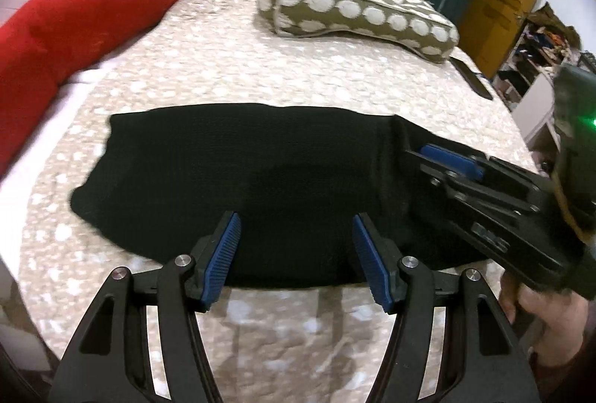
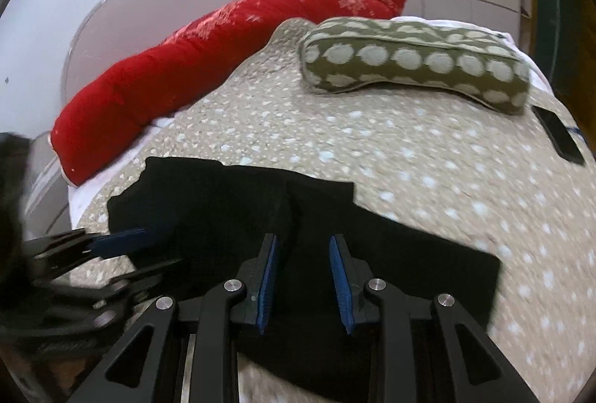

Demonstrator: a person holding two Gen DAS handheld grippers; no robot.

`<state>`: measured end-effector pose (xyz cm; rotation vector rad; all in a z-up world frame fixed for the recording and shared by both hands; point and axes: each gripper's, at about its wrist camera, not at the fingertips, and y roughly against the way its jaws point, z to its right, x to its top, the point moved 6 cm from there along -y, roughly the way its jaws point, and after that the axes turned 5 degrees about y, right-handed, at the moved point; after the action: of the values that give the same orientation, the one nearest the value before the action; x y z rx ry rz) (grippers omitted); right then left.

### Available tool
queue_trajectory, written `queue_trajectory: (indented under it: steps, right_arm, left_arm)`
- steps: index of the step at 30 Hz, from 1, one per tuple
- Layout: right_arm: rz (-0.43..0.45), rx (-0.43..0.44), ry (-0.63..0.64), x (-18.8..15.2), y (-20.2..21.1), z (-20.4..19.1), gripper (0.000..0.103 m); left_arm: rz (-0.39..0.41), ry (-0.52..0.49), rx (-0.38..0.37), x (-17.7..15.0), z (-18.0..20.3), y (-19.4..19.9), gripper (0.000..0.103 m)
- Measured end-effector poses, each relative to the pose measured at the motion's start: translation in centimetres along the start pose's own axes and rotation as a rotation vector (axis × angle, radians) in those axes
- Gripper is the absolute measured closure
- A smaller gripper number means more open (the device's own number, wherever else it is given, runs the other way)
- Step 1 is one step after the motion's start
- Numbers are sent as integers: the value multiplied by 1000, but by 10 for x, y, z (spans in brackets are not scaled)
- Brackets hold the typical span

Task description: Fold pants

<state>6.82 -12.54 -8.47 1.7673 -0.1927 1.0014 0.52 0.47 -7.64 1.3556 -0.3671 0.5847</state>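
Left wrist view is showing the left gripper [image 1: 296, 235] hovering with fingers spread wide and empty over the near edge of the black pants [image 1: 242, 179], which are lying folded across the bed [image 1: 223, 67]. The right gripper [image 1: 439, 157] is reaching in at the pants' right end; its fingers are standing partly open, holding nothing. Beyond the pants, bare quilt is leaving open room up to the spotted pillow [image 1: 357, 11] and red blanket [image 1: 111, 4]. Right wrist view alone is showing the pants' stepped right edge and a phone [image 2: 558, 134] lying at the bed's right edge.
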Motion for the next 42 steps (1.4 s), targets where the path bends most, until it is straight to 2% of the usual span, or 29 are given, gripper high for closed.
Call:
queue_trajectory:
  steps: [6,14,19,22,30,34,36,42]
  right_arm:
    - [-39,-42,49,6,-35,-13,74]
    - [-27,-9,54,6,-9,-26,74]
    - [-77,-13,46,-7,-25,-28,73]
    - [-71,-19,47,-8,-28,-30,70]
    - [-79,-19,43,-6,-24,-31,69]
    - [-53,7,35,2,-14,-35,69]
    - [-44,20,49,6,-13,-40,68]
    - [-59,32,65,8,-22,-50,68]
  left_arm:
    - [0,38,32,0,-21,-1,41]
    - [-2,68,32,0,-31,-3,41]
    - [-5,86,29,-1,-38,-3,41]
    - [-1,102,34,0,-44,0,41]
    - [14,146,32,2,-58,10,41]
    - [17,190,29,0,-73,17,39]
    - [16,212,34,-1,-82,18,34]
    - [9,283,30,-6,-108,23,34]
